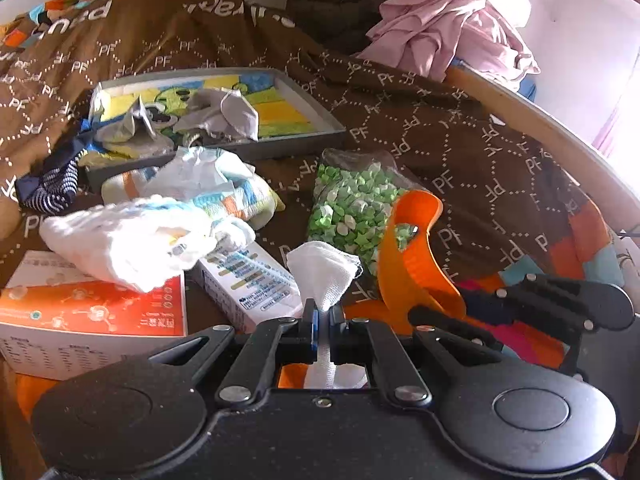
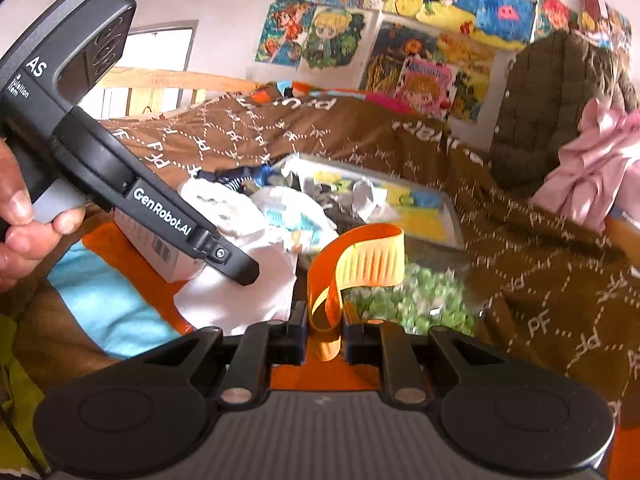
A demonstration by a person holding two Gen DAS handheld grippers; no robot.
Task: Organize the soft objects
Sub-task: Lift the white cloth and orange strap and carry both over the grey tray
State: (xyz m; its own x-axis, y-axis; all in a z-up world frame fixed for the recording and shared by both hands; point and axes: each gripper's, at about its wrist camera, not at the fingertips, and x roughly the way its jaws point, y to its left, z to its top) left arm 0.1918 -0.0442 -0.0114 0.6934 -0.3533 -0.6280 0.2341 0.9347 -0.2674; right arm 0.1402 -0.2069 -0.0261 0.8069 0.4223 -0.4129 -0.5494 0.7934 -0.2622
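My left gripper (image 1: 323, 316) is shut on a white gauze cloth (image 1: 322, 268) that sticks up from between its fingers. My right gripper (image 2: 325, 332) is shut on an orange rubbery strap (image 2: 356, 264); the strap also shows in the left wrist view (image 1: 408, 256), with the right gripper's fingers (image 1: 452, 322) behind it. The left gripper (image 2: 236, 264) shows in the right wrist view, held in a hand over white cloth (image 2: 240, 292). White and coloured soft cloths (image 1: 160, 220) lie piled on the brown bedspread (image 1: 460, 140).
A grey shallow box (image 1: 304, 96) holds grey cloth and a colourful picture. A bag of green paper stars (image 1: 352, 200) lies mid-bed. An orange-white carton (image 1: 80, 320) and a white carton (image 1: 248, 280) sit front left. Pink clothes (image 1: 448, 28) and a dark jacket (image 2: 560, 100) lie behind.
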